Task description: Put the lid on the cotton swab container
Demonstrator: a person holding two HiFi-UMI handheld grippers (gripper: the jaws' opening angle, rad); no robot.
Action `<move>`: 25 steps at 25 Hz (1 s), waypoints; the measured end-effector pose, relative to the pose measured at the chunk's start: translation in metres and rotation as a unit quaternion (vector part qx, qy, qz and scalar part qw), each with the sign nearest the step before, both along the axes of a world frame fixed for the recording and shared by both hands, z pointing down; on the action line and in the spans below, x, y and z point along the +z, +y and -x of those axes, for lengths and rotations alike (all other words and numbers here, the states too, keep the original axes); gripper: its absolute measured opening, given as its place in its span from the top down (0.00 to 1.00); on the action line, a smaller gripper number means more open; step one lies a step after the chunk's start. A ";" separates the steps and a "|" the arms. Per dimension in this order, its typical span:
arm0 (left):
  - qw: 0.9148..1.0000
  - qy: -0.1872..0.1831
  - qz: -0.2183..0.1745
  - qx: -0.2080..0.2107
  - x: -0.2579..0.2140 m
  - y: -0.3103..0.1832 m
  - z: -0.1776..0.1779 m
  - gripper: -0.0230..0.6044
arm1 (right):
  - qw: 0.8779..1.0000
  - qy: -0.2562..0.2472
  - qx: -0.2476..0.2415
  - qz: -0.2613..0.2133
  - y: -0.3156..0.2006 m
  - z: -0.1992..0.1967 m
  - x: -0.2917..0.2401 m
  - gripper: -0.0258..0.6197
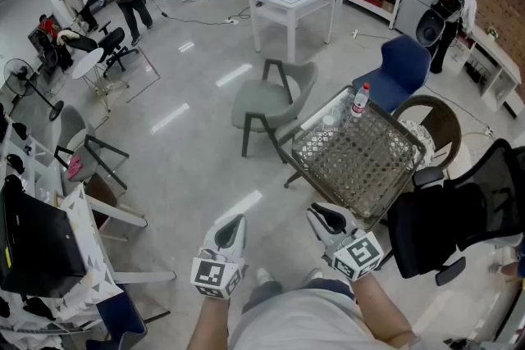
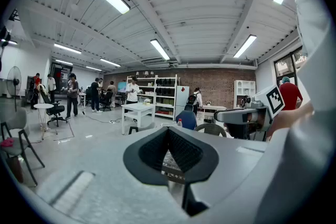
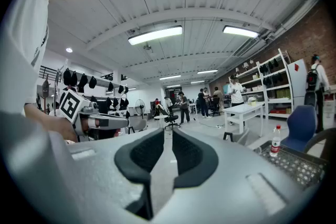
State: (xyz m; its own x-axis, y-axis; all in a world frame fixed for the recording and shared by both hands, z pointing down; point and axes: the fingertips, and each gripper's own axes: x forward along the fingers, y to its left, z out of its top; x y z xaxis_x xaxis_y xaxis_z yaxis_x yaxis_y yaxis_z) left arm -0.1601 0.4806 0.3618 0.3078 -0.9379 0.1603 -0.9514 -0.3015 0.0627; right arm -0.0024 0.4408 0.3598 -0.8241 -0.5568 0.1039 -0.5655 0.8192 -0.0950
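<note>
Left gripper (image 1: pixel 232 225): jaws pressed together, empty.
Right gripper (image 1: pixel 322 215): jaws slightly parted, empty.
Lid: not made out on the far-right table (image 1: pixel 365 164); likely light, slick plastic, so pinch the rim.

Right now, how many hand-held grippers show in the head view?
2. The left hand-held gripper is low in the frame, left of centre; the right hand-held gripper is beside it, by the mesh table's near corner.
</note>
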 end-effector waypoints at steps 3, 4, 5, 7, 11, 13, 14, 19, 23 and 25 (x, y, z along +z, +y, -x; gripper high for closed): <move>1.000 0.002 0.002 -0.001 0.003 0.006 0.021 0.95 | 1.000 0.001 -0.005 -0.005 0.008 0.022 -0.001 0.88; 1.000 0.002 0.003 0.001 0.004 0.008 0.027 0.95 | 1.000 0.002 -0.006 -0.006 0.010 0.029 -0.002 0.88; 1.000 0.003 0.002 0.002 0.004 0.009 0.033 0.95 | 1.000 0.003 -0.007 -0.007 0.012 0.036 -0.001 0.88; 1.000 0.003 -0.004 0.005 0.002 0.012 0.043 0.95 | 1.000 0.006 -0.004 -0.005 0.013 0.047 -0.001 0.88; 1.000 0.010 -0.026 -0.006 -0.008 0.016 0.075 0.95 | 1.000 -0.011 0.012 0.002 0.008 0.066 -0.004 0.88; 0.999 0.017 -0.034 -0.017 -0.012 0.018 0.097 0.95 | 0.999 -0.031 0.017 0.005 0.006 0.078 -0.007 0.88; 0.999 0.021 -0.037 -0.020 -0.013 0.018 0.107 0.95 | 0.999 -0.036 0.018 0.005 0.005 0.084 -0.008 0.88; 0.998 0.030 -0.053 -0.022 -0.016 0.010 0.143 0.95 | 0.999 -0.014 0.028 -0.013 0.000 0.119 -0.004 0.88; 0.998 0.035 -0.045 -0.017 -0.010 0.005 0.160 0.95 | 0.999 -0.007 0.035 -0.008 -0.002 0.131 0.001 0.88; 0.998 0.035 -0.043 -0.011 -0.006 0.001 0.164 0.95 | 0.999 -0.007 0.041 0.000 -0.007 0.132 0.006 0.88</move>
